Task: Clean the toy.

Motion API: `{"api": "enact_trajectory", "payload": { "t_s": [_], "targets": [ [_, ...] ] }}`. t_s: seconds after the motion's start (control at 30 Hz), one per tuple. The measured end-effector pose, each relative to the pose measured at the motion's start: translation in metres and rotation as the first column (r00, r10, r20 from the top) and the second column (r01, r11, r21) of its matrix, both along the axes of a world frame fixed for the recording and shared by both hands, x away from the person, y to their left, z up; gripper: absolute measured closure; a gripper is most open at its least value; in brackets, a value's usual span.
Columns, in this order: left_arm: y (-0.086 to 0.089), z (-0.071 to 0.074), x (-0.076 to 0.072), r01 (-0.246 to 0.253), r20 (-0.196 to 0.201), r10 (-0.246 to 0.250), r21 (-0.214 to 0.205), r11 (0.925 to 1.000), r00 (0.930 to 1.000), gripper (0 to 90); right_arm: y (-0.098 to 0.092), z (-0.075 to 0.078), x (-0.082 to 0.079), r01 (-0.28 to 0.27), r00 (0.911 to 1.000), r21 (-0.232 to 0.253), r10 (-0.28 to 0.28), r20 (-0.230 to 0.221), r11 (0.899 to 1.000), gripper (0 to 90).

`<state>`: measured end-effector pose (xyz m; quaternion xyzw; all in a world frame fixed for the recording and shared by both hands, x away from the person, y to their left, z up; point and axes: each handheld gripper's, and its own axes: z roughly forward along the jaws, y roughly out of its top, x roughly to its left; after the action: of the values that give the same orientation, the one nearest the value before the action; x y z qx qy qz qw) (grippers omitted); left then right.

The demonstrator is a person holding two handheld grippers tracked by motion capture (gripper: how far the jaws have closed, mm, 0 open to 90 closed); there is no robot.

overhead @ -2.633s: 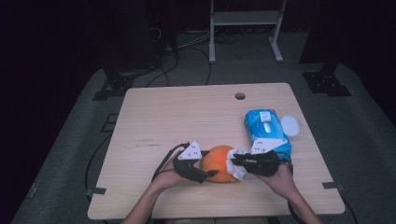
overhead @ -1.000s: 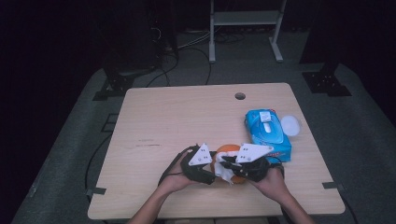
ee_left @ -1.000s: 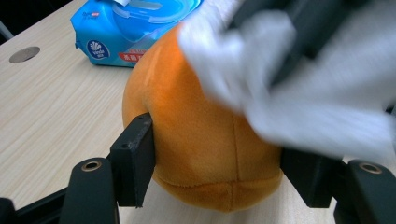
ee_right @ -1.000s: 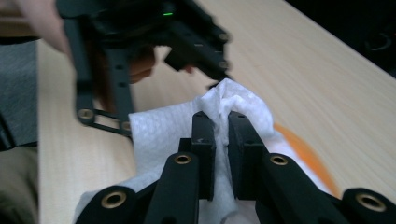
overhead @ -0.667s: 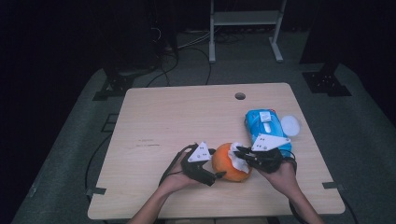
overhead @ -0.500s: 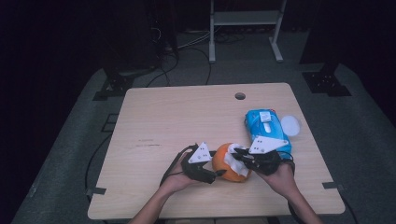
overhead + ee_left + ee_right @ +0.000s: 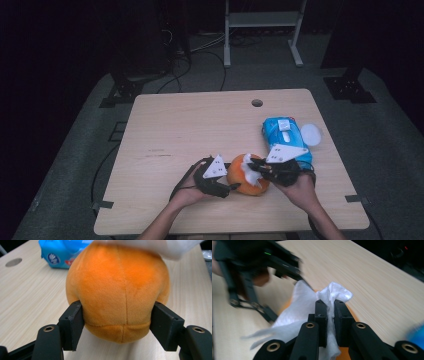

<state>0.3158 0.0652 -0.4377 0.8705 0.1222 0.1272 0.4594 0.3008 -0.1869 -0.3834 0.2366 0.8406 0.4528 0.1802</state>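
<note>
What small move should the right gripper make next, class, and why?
Probably drag the white wipe a little further across the top of the orange plush ball. The right gripper is shut on the wipe, which lies on the ball, and the left gripper clamps the ball's sides on the table, steadying it for wiping.

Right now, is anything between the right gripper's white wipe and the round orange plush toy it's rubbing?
Nothing visible. The right gripper pinches the white wipe, which lies directly on the round orange plush toy. The left gripper clamps the toy's lower sides, below the wipe. The blue wipes pack sits apart, behind.
</note>
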Motion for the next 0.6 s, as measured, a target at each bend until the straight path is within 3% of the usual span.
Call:
{"api": "enact_trajectory", "payload": {
  "t_s": [0.07, 0.1, 0.17, 0.23, 0.27, 0.37, 0.5, 0.6],
  "targets": [
    [0.002, 0.0, 0.003, 0.002, -0.026, -0.002, -0.009, 1.0, 0.9997, 28.9, -0.012, -0.007, 0.007, 0.03, 0.9986, 0.029, -0.029, -0.045, 0.999, 81.5],
    [0.002, 0.0, 0.004, 0.007, -0.057, -0.009, -0.023, 0.9997, 0.9983, 25.1, -0.015, -0.01, 0.009, 0.038, 0.9976, 0.034, -0.036, -0.059, 0.999, 81.5],
    [0.004, 0.004, 0.006, 0.012, -0.088, -0.016, -0.045, 0.9989, 0.996, 17.8, -0.013, -0.013, 0.009, 0.037, 0.9975, 0.038, -0.034, -0.062, 0.999, 81.5],
    [0.006, 0.01, 0.006, 0.008, -0.109, -0.02, -0.113, 0.9935, 0.9938, 14.8, -0.008, -0.012, 0.007, 0.024, 0.9984, 0.026, -0.023, -0.052, 0.999, 81.5],
    [0.006, 0.012, 0.005, 0.005, -0.108, -0.019, -0.124, 0.9923, 0.994, 14.7, -0.004, -0.012, 0.006, 0.015, 0.9987, 0.021, -0.014, -0.048, 1.0, 81.5],
    [0.004, 0.01, 0.002, 0.016, -0.063, -0.02, -0.061, 0.998, 0.9978, 24.4, 0.008, -0.011, 0.001, -0.005, 0.9998, -0.01, 0.005, -0.021, 1.0, 81.5],
    [0.007, 0.006, 0.002, 0.023, -0.059, -0.025, -0.044, 0.9988, 0.998, 27.7, 0.019, -0.01, -0.004, -0.022, 0.9997, -0.046, 0.022, -0.003, 0.999, 80.4],
    [0.007, 0.006, 0.001, 0.022, -0.053, -0.024, -0.037, 0.9991, 0.9983, 27.2, 0.02, -0.01, -0.005, -0.051, 0.9987, -0.035, 0.051, 0.001, 0.998, 75.9]
  ]
}}
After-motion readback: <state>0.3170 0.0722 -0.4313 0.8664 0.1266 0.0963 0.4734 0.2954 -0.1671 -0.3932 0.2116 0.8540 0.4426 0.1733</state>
